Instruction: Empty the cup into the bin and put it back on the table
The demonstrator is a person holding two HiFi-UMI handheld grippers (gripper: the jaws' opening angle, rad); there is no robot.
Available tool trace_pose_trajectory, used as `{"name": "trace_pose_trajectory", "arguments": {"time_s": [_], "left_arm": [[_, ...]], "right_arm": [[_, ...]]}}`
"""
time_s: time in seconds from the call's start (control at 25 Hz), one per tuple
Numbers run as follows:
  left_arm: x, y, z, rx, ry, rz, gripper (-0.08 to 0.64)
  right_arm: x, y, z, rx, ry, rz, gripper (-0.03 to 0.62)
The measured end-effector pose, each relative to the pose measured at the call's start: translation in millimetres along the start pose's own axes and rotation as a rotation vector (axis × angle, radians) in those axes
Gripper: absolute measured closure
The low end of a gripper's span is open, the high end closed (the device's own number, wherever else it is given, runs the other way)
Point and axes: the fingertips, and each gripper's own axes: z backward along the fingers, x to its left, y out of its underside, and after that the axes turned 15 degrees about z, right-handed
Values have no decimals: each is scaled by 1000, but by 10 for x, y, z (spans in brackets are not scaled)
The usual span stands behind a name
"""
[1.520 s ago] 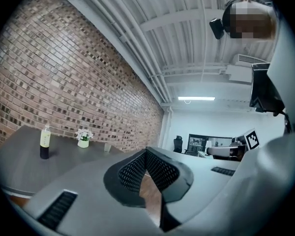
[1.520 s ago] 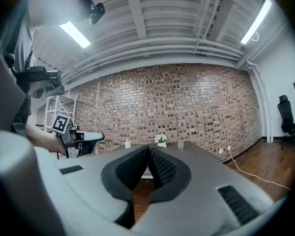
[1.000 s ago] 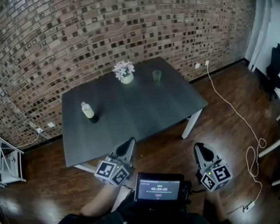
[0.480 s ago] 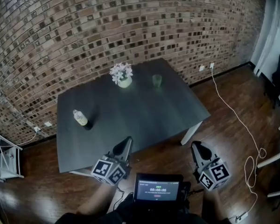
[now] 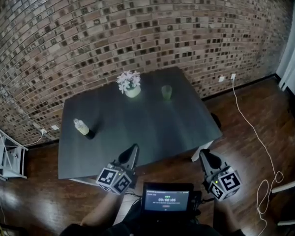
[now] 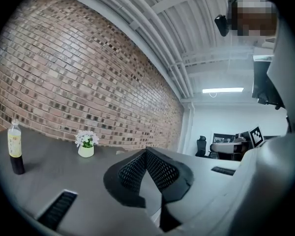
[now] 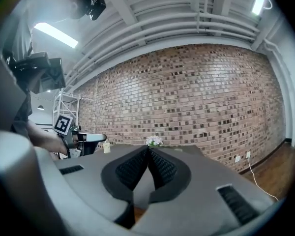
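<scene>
– What does the head view give?
– A dark counter [image 5: 137,127] against a brick wall [image 5: 137,28]. The green cup [image 5: 166,92] stands upright on its far part, just right of a white flower pot [image 5: 130,84]. A bottle [image 5: 81,128] stands near the counter's left side. The left tongs [image 5: 132,149] and the right tongs [image 5: 205,155] hang at the near edge, well apart from the cup. A small screen [image 5: 167,199] sits between them.
– And the left gripper view?
– Its two jaws meet at the tips, closed on nothing. Past them are the bottle at the left and the flower pot further along the counter. I can't pick out the cup there.
– The right gripper view?
– The same: jaws pressed together and empty. The flowers show just over the tips, with the brick wall behind. The left tongs show off to the left.
</scene>
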Motion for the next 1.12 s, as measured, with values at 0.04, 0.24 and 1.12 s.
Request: {"name": "trace_pose_trajectory", "arguments": {"time_s": [0.04, 0.24, 1.12], "left_arm": [[-4, -4, -43, -9, 0, 4, 555], [62, -43, -326, -28, -15, 7, 555], [1254, -346, -1380, -32, -78, 67, 555]], "right_arm": [[-53, 20, -35, 0, -7, -1, 591], [-252, 66, -216, -7, -24, -7, 591], [-938, -179, -1798, -1, -5, 33, 591]]}}
